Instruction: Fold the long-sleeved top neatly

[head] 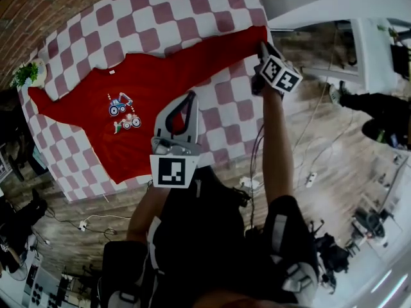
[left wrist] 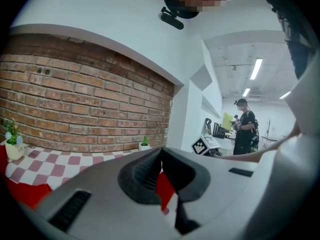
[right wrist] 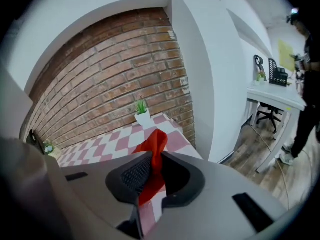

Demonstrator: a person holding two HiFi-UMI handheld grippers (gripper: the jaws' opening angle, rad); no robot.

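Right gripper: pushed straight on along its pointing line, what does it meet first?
The right gripper already has the red sleeve in its jaws. Tilted downward, it would probably meet the checkered tablecloth first. The potted plant lies beyond; depth unclear.

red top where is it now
Head view: red top spread on the checked tablecloth, one sleeve reaching the potted plant at left, the other pinched by the right gripper.

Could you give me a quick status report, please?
Left tool shut, over top. Right tool shut on sleeve end. Top flat on table, unfolded. Pot plant beside other sleeve.
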